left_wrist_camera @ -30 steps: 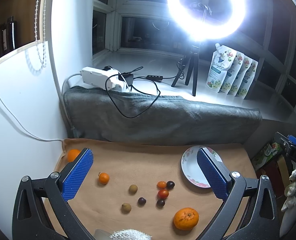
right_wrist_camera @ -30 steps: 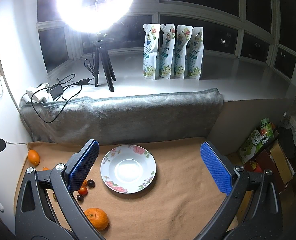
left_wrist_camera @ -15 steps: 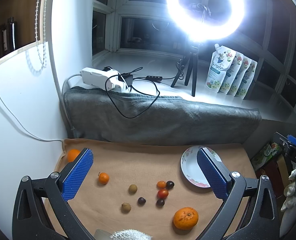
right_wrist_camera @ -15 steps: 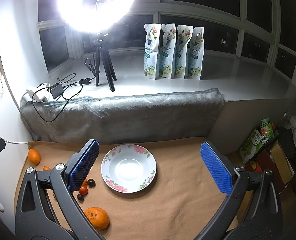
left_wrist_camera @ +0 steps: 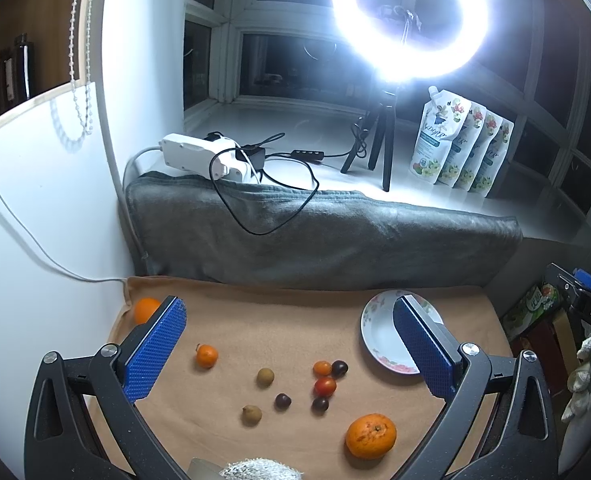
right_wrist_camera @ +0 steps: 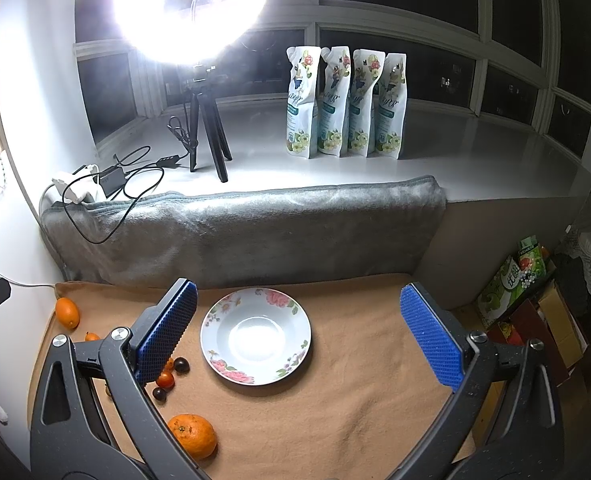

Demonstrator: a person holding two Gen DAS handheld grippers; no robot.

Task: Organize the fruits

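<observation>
I hold the left gripper (left_wrist_camera: 289, 354) and the right gripper (right_wrist_camera: 309, 334) above the cloth-covered surface (right_wrist_camera: 335, 392), both with fingers spread wide and empty. Nearest me lies the mandarin (left_wrist_camera: 371, 435): I judge it light, soft-skinned and round, so I would take it across its widest part with moderate pressure. Beyond it sit two brownish longan-like fruits (left_wrist_camera: 252, 415), dark grapes (left_wrist_camera: 283, 401) and cherry tomatoes (left_wrist_camera: 325, 386); these look small, smooth and easily crushed or squirted out, so I would centre each between the pads and close gently. Further left lie a small kumquat (left_wrist_camera: 207, 356) and a larger one (left_wrist_camera: 146, 309) at the cloth edge. The floral plate (right_wrist_camera: 223, 316), empty, stands right of the cluster, probably the destination.
</observation>
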